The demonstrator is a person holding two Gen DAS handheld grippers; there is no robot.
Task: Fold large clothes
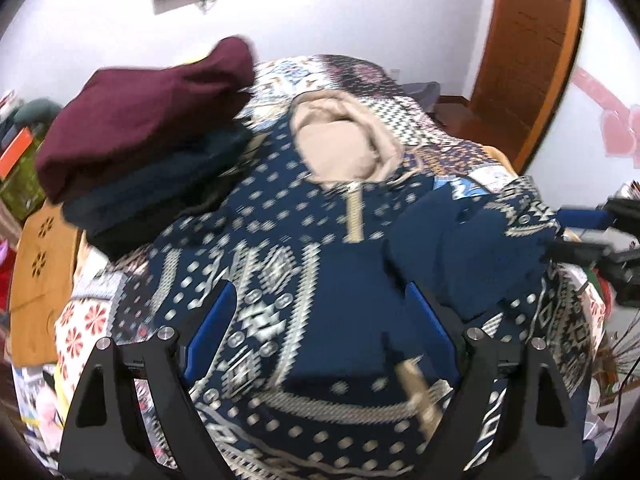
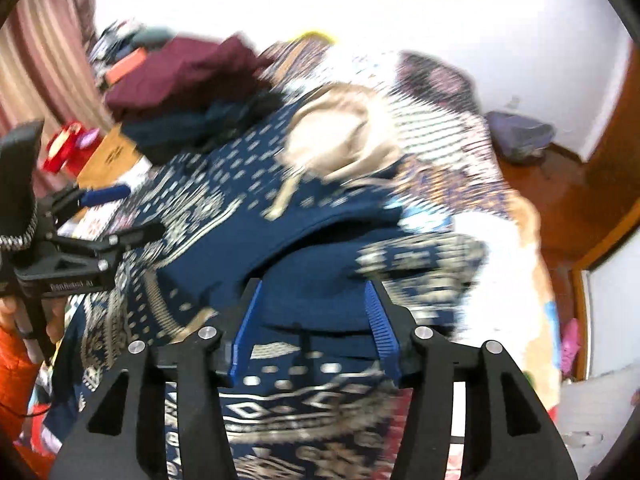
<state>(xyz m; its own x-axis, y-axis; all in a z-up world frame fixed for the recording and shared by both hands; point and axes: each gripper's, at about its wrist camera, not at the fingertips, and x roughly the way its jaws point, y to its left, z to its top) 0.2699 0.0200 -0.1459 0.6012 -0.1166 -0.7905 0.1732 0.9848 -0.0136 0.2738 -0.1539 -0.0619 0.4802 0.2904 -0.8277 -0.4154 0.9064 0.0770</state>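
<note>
- Hovering over the garment, the left gripper has its blue pads spread wide with nothing between them; patterned knit shows through the gap.
- The right gripper is likewise spread apart and empty, poised just above a folded-over navy part of the same garment.
- Each view catches the other tool at its edge, so the two sit on opposite sides of the garment.
- The task's item, a navy hooded sweater with a pale geometric pattern, lies spread front-up on the bed, which has a patterned cover; its beige-lined hood points toward the far wall.
- One sleeve appears already folded across the chest, judging by its plain navy inner side lying on top.
- A stack of folded clothes, maroon on top, sits beside the hood, suggesting earlier pieces are finished.
- Left to do, apparently: the opposite sleeve, then the body folded up; motion blur hides finer detail.
</note>
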